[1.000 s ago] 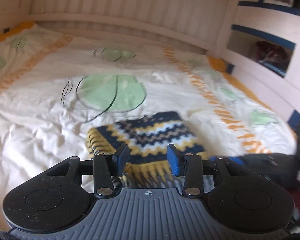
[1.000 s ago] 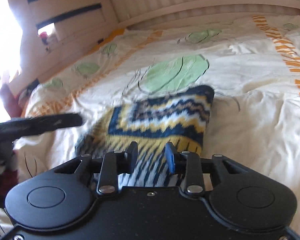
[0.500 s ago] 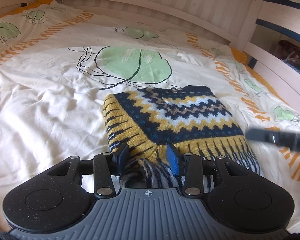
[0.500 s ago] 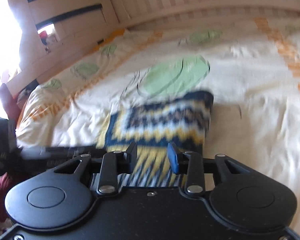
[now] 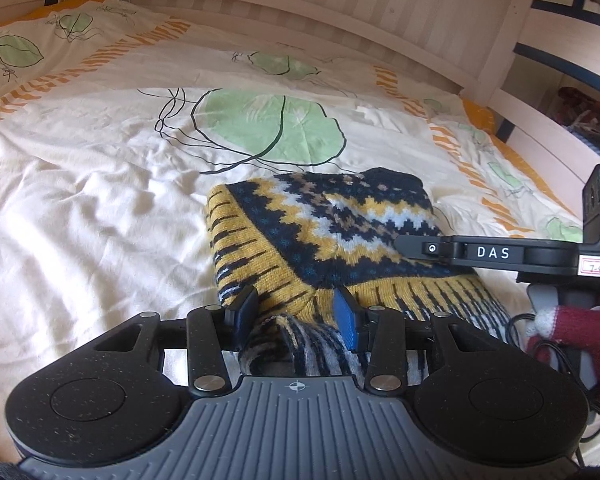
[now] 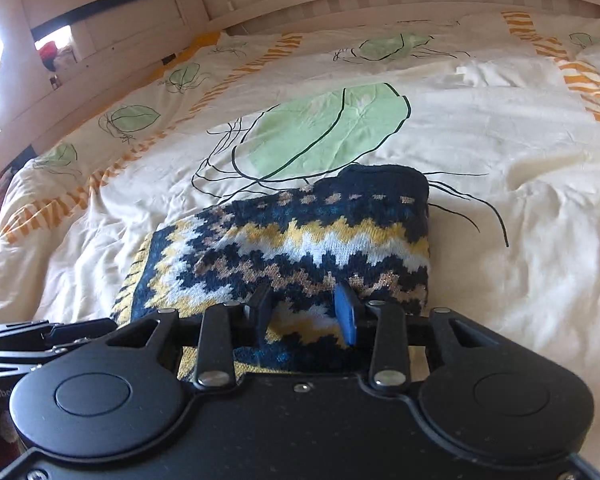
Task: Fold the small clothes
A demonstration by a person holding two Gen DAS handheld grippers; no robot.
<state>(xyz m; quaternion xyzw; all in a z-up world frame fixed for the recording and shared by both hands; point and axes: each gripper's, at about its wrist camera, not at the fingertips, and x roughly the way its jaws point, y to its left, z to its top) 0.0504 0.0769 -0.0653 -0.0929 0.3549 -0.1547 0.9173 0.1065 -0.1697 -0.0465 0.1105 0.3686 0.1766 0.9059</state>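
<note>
A folded knitted sweater (image 5: pixel 324 232) in navy, yellow and white zigzag lies on the bed; it also shows in the right wrist view (image 6: pixel 300 240). My left gripper (image 5: pixel 296 312) is open, its blue fingers either side of the sweater's near left corner and striped hem. My right gripper (image 6: pixel 304 312) is open and sits over the sweater's near right part, fingers touching or just above the knit. The right gripper's body (image 5: pixel 500 254) reaches over the sweater from the right in the left wrist view.
The bed has a cream duvet (image 5: pixel 80 200) with green leaf prints and orange stripes. A slatted white headboard (image 5: pixel 300 12) runs along the far side. White shelves (image 5: pixel 572 92) stand at the right, a cabinet (image 6: pixel 100 20) at the left.
Both grippers have moved forward and down onto the sweater's near edge. The right gripper has come in over the sweater's right part. Both stay open.
</note>
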